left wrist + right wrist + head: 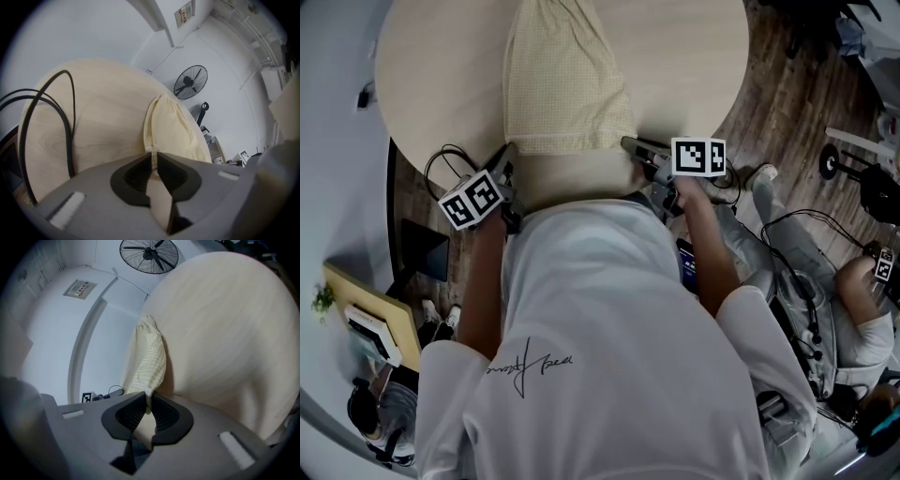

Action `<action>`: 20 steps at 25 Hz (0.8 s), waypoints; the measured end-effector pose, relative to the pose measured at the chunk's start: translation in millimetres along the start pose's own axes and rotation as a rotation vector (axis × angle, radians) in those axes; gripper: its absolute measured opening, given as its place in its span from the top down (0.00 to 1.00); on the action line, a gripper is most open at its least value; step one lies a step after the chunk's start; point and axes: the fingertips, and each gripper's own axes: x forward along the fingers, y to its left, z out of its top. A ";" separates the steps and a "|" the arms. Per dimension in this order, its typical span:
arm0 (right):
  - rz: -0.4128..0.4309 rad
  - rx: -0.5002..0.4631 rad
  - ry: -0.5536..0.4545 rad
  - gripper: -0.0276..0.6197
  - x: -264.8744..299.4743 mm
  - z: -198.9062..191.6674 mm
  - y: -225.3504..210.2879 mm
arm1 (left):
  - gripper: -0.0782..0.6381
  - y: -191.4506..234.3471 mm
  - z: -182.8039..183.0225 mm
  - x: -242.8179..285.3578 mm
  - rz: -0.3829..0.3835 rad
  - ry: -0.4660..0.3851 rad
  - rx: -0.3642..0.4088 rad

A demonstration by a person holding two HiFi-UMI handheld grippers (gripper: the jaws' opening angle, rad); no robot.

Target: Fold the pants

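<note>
The pale yellow pants lie lengthwise on the round wooden table, their near hem toward me. My left gripper is shut on the hem's left corner; in the left gripper view the pants run away from the left gripper with the hem pinched between the pads. My right gripper is shut on the hem's right corner. In the right gripper view the pants rise from the right gripper, lifted a little off the table.
A black cable loops over the table beside the left gripper. A second person sits on the floor at the right, among cables and gear. A standing fan is beyond the table. My own white shirt fills the lower head view.
</note>
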 end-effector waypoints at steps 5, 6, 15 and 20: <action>0.084 0.085 0.000 0.90 -10.9 3.8 3.5 | 0.76 -11.1 2.0 -2.9 -0.030 0.004 -0.012; 0.102 0.101 0.001 0.90 -13.4 4.2 4.9 | 0.76 -13.6 2.4 -4.0 -0.036 0.003 -0.015; 0.166 0.145 0.009 0.90 -31.0 8.6 12.6 | 0.76 -30.1 6.7 -10.1 -0.077 0.009 -0.035; 0.199 0.156 0.009 0.90 -37.5 8.9 17.7 | 0.76 -36.2 11.6 -16.1 -0.106 0.000 -0.035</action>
